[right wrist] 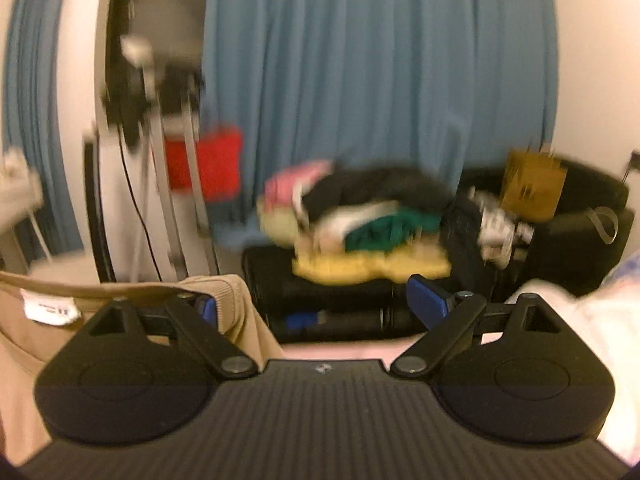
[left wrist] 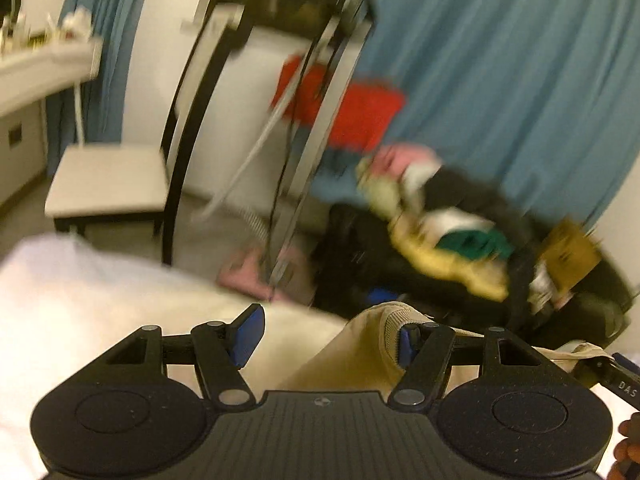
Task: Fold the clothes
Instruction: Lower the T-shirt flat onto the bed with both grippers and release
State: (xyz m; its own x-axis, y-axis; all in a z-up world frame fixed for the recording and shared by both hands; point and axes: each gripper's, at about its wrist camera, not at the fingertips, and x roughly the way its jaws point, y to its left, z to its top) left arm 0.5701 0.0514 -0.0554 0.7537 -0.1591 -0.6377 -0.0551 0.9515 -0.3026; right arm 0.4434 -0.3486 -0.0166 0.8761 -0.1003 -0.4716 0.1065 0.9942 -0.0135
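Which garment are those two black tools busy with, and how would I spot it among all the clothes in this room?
Start at the white bed nearest the cameras, in front of the blue curtain. The tan garment lies there, draped against one blue pad of each open tool, with a ribbed edge and a white label inside its neckline. The other clothes sit heaped on black luggage beyond the bed.

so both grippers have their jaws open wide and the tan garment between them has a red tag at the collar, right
Not quite: the tag at the collar is white, not red, as the right wrist view shows. The rest holds: the left gripper and the right gripper both have their jaws spread wide, with the tan garment draped against one finger of each.
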